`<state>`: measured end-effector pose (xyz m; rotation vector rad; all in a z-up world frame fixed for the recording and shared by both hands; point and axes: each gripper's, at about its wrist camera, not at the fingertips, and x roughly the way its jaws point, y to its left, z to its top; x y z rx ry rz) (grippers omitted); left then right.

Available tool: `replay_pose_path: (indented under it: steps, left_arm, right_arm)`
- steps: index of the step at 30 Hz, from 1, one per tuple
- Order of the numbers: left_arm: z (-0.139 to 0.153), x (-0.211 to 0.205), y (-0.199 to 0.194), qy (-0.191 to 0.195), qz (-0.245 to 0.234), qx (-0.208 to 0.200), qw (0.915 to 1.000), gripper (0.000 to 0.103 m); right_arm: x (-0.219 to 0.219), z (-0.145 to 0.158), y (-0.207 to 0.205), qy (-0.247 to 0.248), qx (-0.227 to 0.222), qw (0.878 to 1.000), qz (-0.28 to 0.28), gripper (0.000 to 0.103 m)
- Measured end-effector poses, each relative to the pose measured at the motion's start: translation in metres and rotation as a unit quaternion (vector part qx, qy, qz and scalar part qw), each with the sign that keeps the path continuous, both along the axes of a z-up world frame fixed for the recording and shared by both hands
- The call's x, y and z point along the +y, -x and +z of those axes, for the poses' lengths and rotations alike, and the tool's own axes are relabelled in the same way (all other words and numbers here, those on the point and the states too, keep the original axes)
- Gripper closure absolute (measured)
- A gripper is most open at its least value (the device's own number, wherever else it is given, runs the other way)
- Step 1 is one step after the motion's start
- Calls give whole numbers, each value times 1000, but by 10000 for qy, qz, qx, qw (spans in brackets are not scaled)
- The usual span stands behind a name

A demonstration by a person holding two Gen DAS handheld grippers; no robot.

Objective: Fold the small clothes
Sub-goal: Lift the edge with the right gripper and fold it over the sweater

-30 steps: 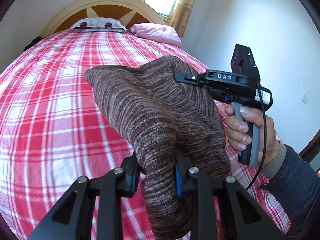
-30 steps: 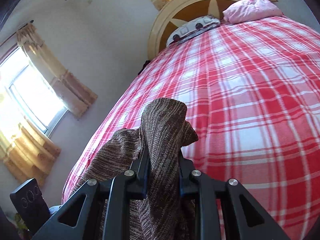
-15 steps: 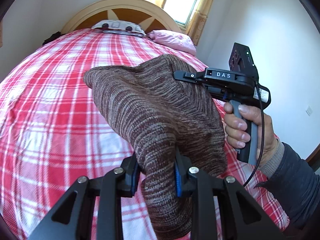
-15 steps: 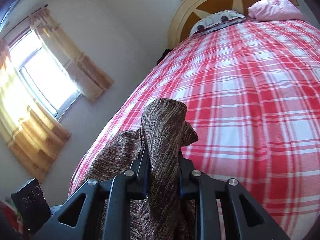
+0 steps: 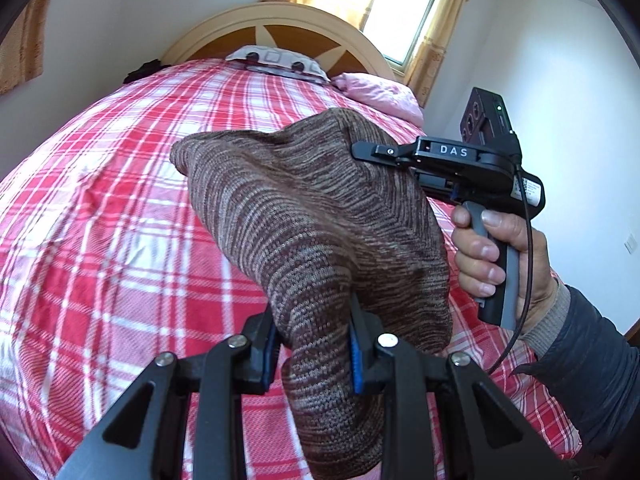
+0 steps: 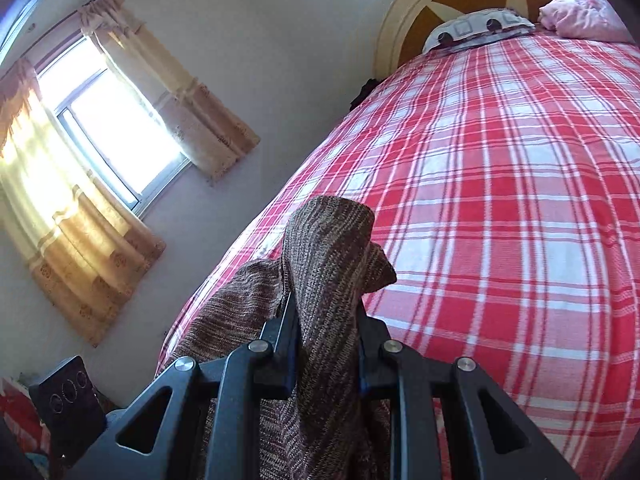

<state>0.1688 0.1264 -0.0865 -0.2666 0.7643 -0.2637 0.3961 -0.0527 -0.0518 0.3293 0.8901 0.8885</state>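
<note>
The left gripper (image 5: 312, 354) clamps one end of the brown knit garment (image 5: 320, 216), held above the bed (image 5: 120, 200); its long axis runs toward the headboard (image 5: 280, 20) edge, where the right gripper (image 6: 326, 354) pinches the other end.

Coarse brown knit garment (image 5: 312, 216), woven plaid bedspread (image 5: 120, 208), matt black tool (image 5: 312, 344).
</note>
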Motion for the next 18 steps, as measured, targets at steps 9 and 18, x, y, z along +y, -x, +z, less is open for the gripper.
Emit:
replay_pose_path:
  steps: [9, 18]
  left_arm:
    - [-1, 30, 26, -87, 279, -3, 9996, 75]
    - [-15, 64, 37, -163, 711, 205, 9971, 75]
  right_arm:
    - [46, -4, 2, -21, 56, 9995, 296, 81]
    - [105, -21, 1, 122, 161, 9980, 598, 81]
